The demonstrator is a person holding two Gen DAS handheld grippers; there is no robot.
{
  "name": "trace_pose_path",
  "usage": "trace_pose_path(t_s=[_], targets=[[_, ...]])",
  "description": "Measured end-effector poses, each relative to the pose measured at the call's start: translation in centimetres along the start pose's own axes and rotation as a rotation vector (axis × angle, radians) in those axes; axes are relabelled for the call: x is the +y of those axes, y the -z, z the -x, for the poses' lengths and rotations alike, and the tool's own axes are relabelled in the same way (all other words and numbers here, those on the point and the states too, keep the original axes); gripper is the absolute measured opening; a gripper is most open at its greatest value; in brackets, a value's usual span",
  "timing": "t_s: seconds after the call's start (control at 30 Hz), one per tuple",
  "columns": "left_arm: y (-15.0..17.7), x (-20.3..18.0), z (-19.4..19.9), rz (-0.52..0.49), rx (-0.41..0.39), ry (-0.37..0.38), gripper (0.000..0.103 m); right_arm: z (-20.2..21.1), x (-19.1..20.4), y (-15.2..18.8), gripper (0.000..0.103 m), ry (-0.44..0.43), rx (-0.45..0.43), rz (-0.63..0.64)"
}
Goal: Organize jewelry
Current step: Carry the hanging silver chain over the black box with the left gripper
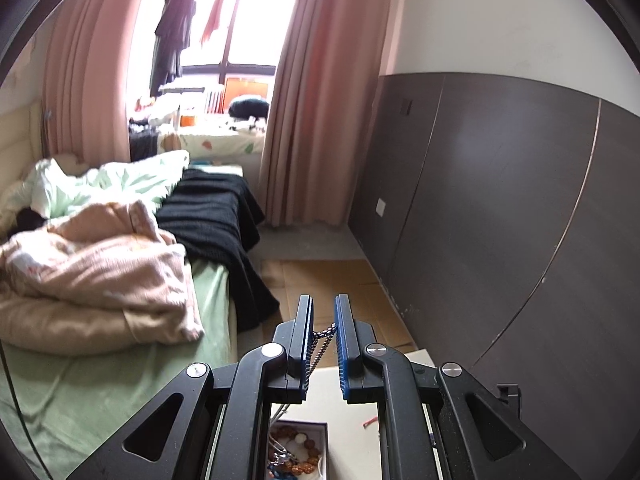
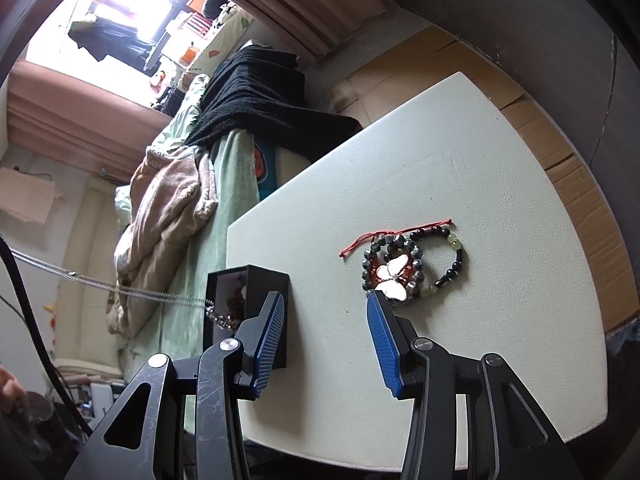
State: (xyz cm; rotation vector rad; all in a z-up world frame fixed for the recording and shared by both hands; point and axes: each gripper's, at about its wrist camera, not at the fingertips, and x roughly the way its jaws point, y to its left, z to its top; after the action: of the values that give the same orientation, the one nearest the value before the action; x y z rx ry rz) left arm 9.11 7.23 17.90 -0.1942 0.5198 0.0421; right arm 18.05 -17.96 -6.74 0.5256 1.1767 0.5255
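Note:
My left gripper (image 1: 323, 312) stands high above the table, its jaws slightly apart, with a silver chain necklace (image 1: 320, 344) caught between the pads and hanging down. Below it a black jewelry box (image 1: 298, 450) holds beaded bracelets. In the right wrist view the chain (image 2: 120, 290) stretches from the left down into the box (image 2: 256, 312). My right gripper (image 2: 326, 308) is open and empty, low over the white table (image 2: 440, 160). Just past its right fingertip lies a pile of bead bracelets (image 2: 416, 264) with a white butterfly piece (image 2: 394, 276) and a red cord (image 2: 384, 234).
A bed with pink and green bedding (image 1: 100, 272) and a black blanket (image 1: 216, 216) runs along the table's left side. Cardboard (image 2: 560, 152) covers the floor beyond the table. A dark panelled wall (image 1: 500, 220) is on the right. A red scrap (image 1: 370, 422) lies on the table.

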Motion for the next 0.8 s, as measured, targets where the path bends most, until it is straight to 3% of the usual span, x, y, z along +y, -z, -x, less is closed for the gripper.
trace_pose_path(t_s=[0.57, 0.73, 0.8], targets=[[9.9, 3.3, -7.6, 0.158, 0.182, 0.04, 0.011, 0.0, -1.2, 0.8, 0.044, 0.056, 0.015, -0.009], [12.8, 3.9, -9.7, 0.198, 0.217, 0.082, 0.011, -0.1, -1.4, 1.0, 0.044, 0.074, 0.019, -0.01], [14.2, 4.1, -11.2, 0.214, 0.282, 0.08, 0.012, -0.2, -1.3, 1.1, 0.044, 0.086, 0.02, -0.001]])
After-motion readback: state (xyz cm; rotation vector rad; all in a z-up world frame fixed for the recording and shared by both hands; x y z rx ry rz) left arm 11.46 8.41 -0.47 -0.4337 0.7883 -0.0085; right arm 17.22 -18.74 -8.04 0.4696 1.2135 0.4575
